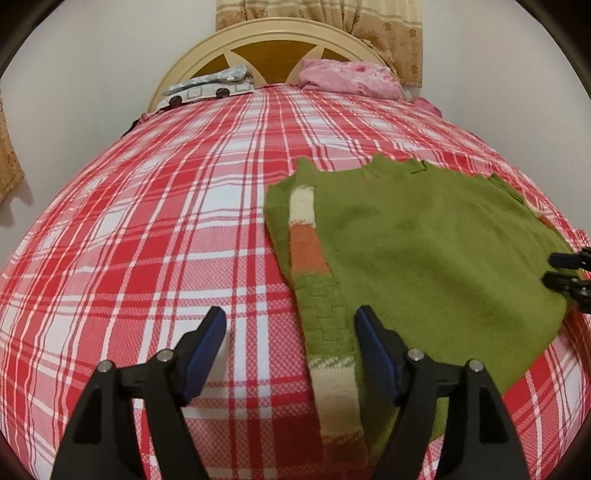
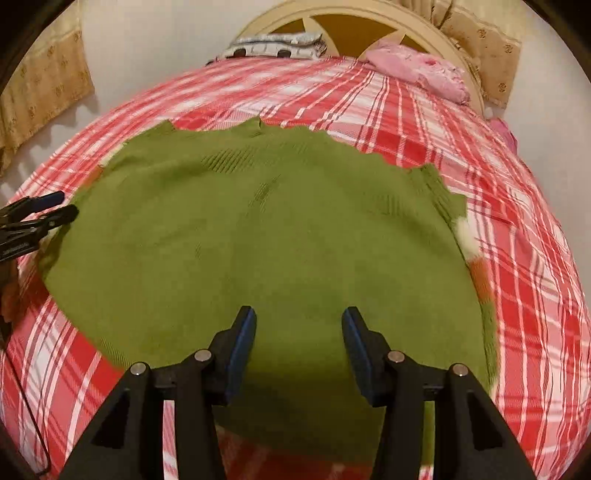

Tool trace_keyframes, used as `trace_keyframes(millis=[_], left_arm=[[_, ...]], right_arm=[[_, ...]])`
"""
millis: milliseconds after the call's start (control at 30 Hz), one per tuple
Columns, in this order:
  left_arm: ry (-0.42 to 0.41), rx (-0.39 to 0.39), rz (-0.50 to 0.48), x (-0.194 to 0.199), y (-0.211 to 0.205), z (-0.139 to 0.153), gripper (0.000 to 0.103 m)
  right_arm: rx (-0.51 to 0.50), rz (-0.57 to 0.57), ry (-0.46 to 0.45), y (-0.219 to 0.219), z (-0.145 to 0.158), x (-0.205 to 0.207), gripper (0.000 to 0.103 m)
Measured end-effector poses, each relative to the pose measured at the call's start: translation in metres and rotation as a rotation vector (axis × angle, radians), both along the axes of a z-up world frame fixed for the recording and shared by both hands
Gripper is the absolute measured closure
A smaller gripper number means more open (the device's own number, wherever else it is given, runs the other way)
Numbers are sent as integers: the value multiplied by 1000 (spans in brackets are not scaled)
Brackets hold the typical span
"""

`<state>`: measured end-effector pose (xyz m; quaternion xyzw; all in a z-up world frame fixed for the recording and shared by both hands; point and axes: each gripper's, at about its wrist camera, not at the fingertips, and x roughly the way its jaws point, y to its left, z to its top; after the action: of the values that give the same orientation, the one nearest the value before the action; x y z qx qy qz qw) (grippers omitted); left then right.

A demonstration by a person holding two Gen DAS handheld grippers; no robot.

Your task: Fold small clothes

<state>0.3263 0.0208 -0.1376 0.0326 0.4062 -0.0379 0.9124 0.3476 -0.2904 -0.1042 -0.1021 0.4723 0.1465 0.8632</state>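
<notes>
Fingers spread wide and gripping nothing, the left gripper (image 1: 290, 325) hovers over the striped sleeve (image 1: 308, 236) of a green sweater (image 1: 424, 251) lying flat on a red-and-white plaid bedspread (image 1: 147, 229), one blue pad above bare cloth and the other above the knit. Equally parted and empty, the right gripper (image 2: 298, 325) hangs over the sweater's near edge, its green body filling most of the right wrist view. At the far end of the bed, a pink pillow (image 1: 347, 75) and a patterned grey-and-white pillow (image 1: 207, 88) rest against the cream headboard (image 1: 266, 31), with tan floral curtains (image 1: 399, 33) behind.
</notes>
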Motion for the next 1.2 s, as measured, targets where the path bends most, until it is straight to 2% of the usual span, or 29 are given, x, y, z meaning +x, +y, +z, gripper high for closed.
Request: trace_keyframes(millis=[67,133,200,300,433,600,700,867,967,1067,1200], left_arm=[[7,4,2,0,-1,-3,24],[9,11,4,0,-2,-4,22],[8,21,1,0,-4,-5,22],[10,25,-2,0,-5,-6,21],[17,2,5,1,0,-8,17],[20,-11,7,0,1,-9,16],[21,-8,5,1,1,-10,16],[23,-12,7,1,0,-10,13],[29,-22,8,1,1,-10,11],[29,-42,4,-1,5,-8,11],[34,-85,3,-6,18,-2,11]], right_arm=[[5,-20,-8,-9,7,-8,52],[12,-67,-64,-25,19,-15,52],[26,-128,-83,-44,26,-17,52],[32,-201,-52,-67,20,-14,52],[-20,-206,0,-76,-3,-20,52],[-66,-220,-40,-72,9,-31,52],[-77,-205,-116,-54,32,-30,52],[-32,-54,-137,12,49,-20,52],[-2,54,-139,60,44,-18,52],[-3,114,-120,92,29,-20,52],[-83,175,-53,118,-5,-28,52]])
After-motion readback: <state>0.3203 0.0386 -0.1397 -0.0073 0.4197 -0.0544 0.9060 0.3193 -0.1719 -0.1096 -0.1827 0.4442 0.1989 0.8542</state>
